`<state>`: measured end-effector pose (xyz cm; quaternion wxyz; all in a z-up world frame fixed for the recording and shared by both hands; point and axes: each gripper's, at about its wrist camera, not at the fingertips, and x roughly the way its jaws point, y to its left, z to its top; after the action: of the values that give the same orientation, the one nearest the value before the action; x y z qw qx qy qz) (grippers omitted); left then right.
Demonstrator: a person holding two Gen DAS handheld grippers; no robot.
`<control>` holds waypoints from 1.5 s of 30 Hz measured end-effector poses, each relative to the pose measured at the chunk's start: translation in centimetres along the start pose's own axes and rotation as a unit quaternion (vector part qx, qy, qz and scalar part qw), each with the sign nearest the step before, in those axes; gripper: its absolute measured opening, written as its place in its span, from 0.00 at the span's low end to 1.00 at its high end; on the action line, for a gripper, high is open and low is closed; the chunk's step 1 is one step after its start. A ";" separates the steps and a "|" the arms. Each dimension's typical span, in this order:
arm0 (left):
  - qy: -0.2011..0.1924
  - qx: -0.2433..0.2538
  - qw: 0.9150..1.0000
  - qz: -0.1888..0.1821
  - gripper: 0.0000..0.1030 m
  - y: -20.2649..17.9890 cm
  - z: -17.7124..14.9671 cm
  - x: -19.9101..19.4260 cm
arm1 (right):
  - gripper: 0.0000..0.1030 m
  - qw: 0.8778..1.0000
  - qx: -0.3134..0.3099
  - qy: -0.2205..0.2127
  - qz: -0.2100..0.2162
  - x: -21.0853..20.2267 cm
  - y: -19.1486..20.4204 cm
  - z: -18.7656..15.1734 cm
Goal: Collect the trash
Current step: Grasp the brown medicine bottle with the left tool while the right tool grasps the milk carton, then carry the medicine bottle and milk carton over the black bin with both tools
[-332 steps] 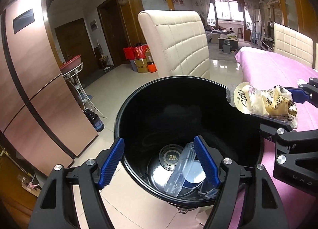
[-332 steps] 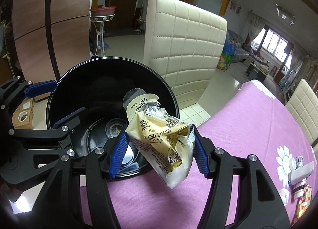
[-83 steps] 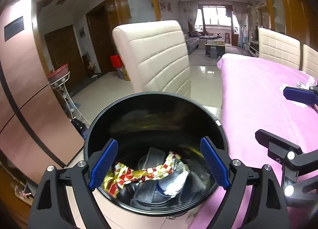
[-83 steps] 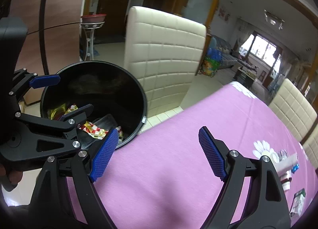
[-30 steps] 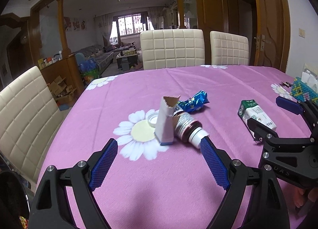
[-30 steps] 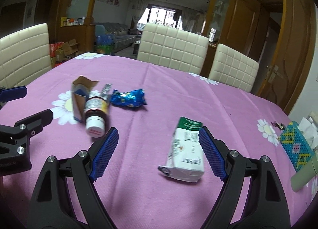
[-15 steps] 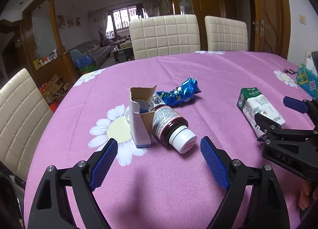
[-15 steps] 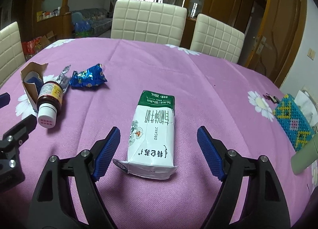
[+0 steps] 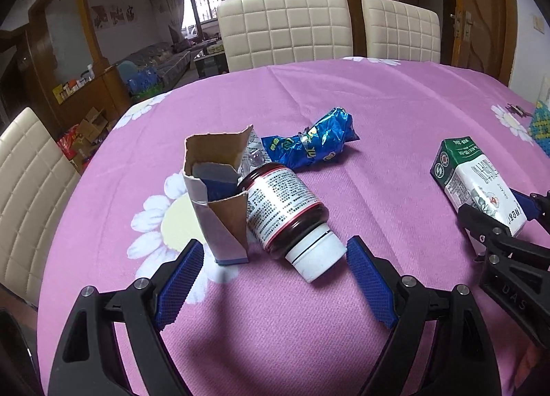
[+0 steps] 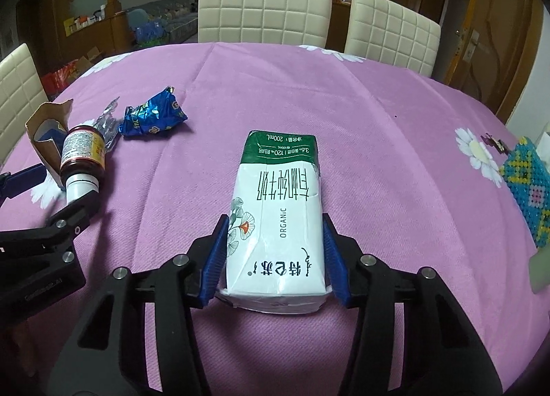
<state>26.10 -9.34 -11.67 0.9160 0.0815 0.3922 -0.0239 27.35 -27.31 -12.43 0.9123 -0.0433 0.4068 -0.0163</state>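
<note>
A white and green milk carton (image 10: 278, 210) lies flat on the purple tablecloth (image 10: 378, 142). My right gripper (image 10: 275, 258) has it between its blue pads; the jaws are closing and both pads touch the carton's sides. In the left wrist view the same carton (image 9: 477, 183) shows at the right edge. My left gripper (image 9: 275, 281) hovers low over a brown pill bottle (image 9: 285, 203) lying on its side and a torn cardboard box (image 9: 220, 203) leaning on it. Its jaws are wide apart, closing slightly, and grip nothing. A crumpled blue wrapper (image 9: 309, 145) lies just behind the bottle.
Cream padded chairs (image 9: 285, 28) stand along the far side of the table and one chair (image 9: 24, 190) at the left. A beaded blue tissue box (image 10: 526, 183) sits at the right edge. Crumpled clear foil (image 9: 252, 152) lies behind the torn box.
Both grippers have come lower and closer to the table. The right jaws have narrowed from wide apart onto the carton's sides. The left gripper has drawn up to the bottle and box.
</note>
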 end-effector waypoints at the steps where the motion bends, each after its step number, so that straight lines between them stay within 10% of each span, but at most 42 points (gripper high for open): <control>1: -0.001 0.001 1.000 -0.001 0.66 0.0 0.0 0.0 | 0.51 1.000 0.005 0.001 -0.001 0.0 -0.1 0.0; 3: 0.004 0.011 1.000 -0.007 0.28 -0.3 -0.2 0.0 | 0.50 1.000 0.007 0.000 -0.005 -0.1 -0.2 -0.1; 27: -0.083 0.030 0.996 -0.017 0.28 3.3 -3.6 -8.8 | 0.49 0.991 -0.059 -0.110 0.056 -6.0 4.3 -1.4; 45: -0.126 -0.021 0.989 0.069 0.28 11.7 -8.1 -14.0 | 0.49 0.964 -0.172 -0.150 0.134 -10.4 13.3 -4.6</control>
<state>11.89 3.26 -5.49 0.9590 0.0858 0.2676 0.0372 16.87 -13.70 -9.00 0.9355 -0.1461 0.2645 0.1831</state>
